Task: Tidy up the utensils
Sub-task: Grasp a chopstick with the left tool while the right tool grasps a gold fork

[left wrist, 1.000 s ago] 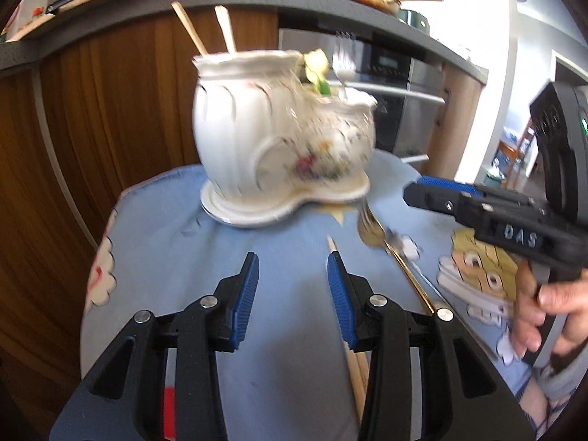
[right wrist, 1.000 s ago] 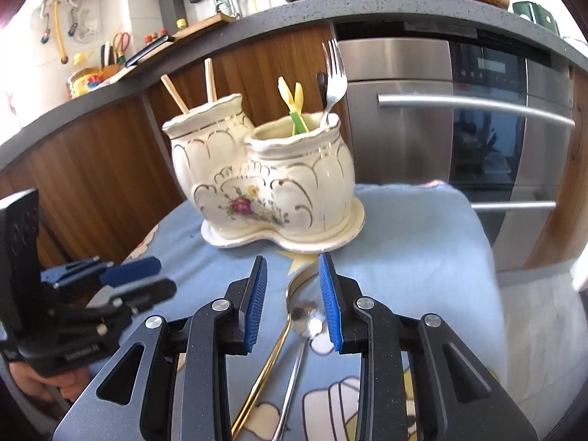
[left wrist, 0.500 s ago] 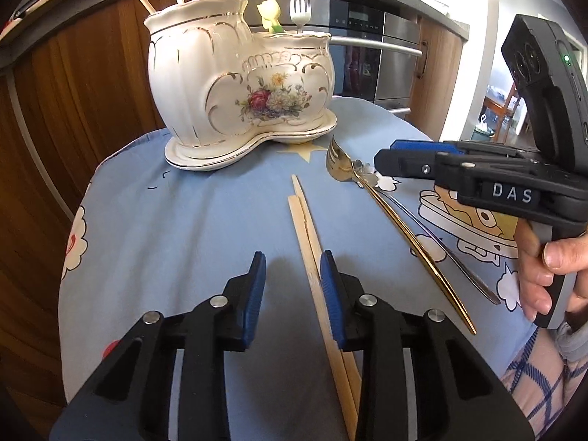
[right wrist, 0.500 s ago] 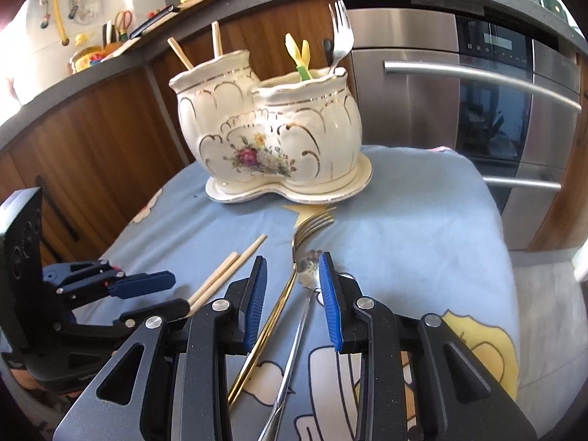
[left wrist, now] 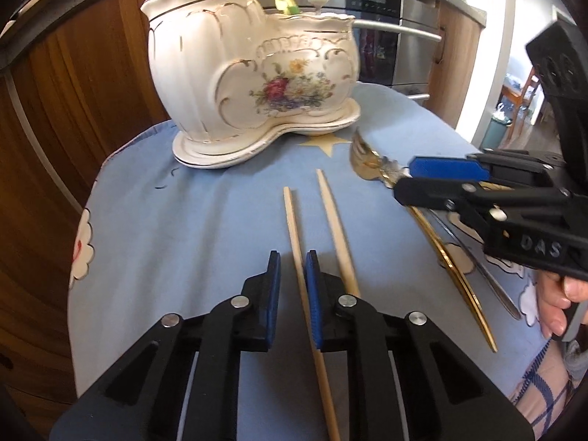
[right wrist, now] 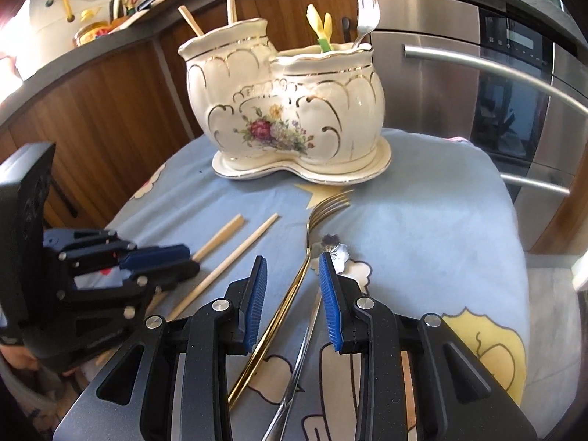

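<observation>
Two wooden chopsticks lie on the blue cloth. My left gripper is low over them and its jaws are closing around the left chopstick. That chopstick lies against the right pad, and a gap shows at the left pad. My right gripper stands open above a gold fork and a silver utensil that lie side by side. Behind them stands a white floral ceramic holder with two chopsticks, a yellow-green piece and a silver fork in it.
The blue cartoon-print cloth covers a small rounded table. Wooden cabinets stand behind on the left and a steel oven on the right. A hand holds the right gripper's handle. The left gripper shows in the right wrist view.
My left gripper has sunk toward the cloth and its jaws have narrowed around one chopstick. The two chopsticks now lie further apart. The right gripper has tipped down a little, same opening.
</observation>
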Tool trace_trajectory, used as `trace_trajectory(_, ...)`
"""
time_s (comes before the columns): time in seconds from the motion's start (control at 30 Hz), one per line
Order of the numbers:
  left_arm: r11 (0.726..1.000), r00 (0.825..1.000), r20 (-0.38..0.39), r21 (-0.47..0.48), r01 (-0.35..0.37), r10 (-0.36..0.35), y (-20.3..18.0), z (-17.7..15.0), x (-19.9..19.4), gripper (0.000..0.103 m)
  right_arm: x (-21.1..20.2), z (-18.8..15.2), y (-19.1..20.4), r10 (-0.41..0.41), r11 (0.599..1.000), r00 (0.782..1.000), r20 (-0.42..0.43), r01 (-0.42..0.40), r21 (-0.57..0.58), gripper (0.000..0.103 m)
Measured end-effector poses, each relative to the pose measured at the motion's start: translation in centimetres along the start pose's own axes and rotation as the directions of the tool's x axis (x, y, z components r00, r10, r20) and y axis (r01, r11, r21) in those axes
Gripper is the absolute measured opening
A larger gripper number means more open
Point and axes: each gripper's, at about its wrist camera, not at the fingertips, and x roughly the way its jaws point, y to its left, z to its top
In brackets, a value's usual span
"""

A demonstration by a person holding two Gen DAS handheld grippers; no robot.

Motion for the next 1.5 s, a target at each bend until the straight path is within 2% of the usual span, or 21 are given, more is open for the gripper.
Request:
trace_trajectory(0.2, 0.999, 0.999, -0.029, -0.033, -0.025, 0.024, 2.0, 0.8, 0.6, 0.012, 0.5, -0.1, 0.6, -0.015, 0.999, 0.999, -0.033, 0.014, -0.029, 0.023)
trace_trajectory(0.5, 1.0, 0.997, -0.077, -0.029, 0.007, -0.009, 3.6, 0.2, 0.1, 0.012, 1.5, -0.2, 1.4, -0.058, 0.996, 0.993, -0.099, 0.051, -0.07, 0.018)
trace_trajectory(0.83, 0.999, 0.991, -0.124, 0.006, 0.053, -0.052, 4.2, -0.9, -0.9, 0.012, 0.4, -1.9, 3.5, 0.01, 0.981, 0.988, -0.153, -0.04, -0.19, 0.017)
trace_trajectory(0.97, 0.995, 0.982, -0.179, 0.069, 0.076, -0.063, 3.6, -0.7, -1.0, 0.013, 0.3, -1.6, 4.6, -0.01, 0.958, 0.972, -0.234, -0.058, -0.281, 0.017)
trace_trajectory(1.03, 0.992, 0.976, -0.207, 0.093, 0.086, -0.065, 3.4, -0.5, -0.9, 0.013, 0.7, -0.9, 4.8, -0.029, 0.947, 0.956, -0.291, -0.067, -0.314, 0.017)
trace_trajectory(1.17, 0.987, 0.96, -0.266, 0.109, 0.122, -0.09, 3.7, 0.0, -0.5, 0.013, 1.8, 0.4, 4.7, -0.025, 0.94, 0.923, -0.385, -0.109, -0.324, 0.018)
trace_trajectory(1.23, 0.984, 0.953, -0.282, 0.108, 0.142, -0.107, 4.0, 0.3, -0.4, 0.013, 2.3, 1.0, 4.4, -0.016, 0.943, 0.917, -0.399, -0.119, -0.312, 0.018)
trace_trajectory(1.37, 0.982, 0.949, -0.287, 0.093, 0.164, -0.131, 4.4, 0.3, -0.2, 0.013, 2.5, 1.3, 4.3, -0.01, 0.948, 0.925, -0.379, -0.112, -0.298, 0.016)
trace_trajectory(1.5, 0.982, 0.954, -0.279, 0.118, 0.146, -0.109, 4.2, -0.2, -0.5, 0.008, 2.1, 1.1, 4.4, 0.004, 0.954, 0.935, -0.354, -0.11, -0.278, 0.012)
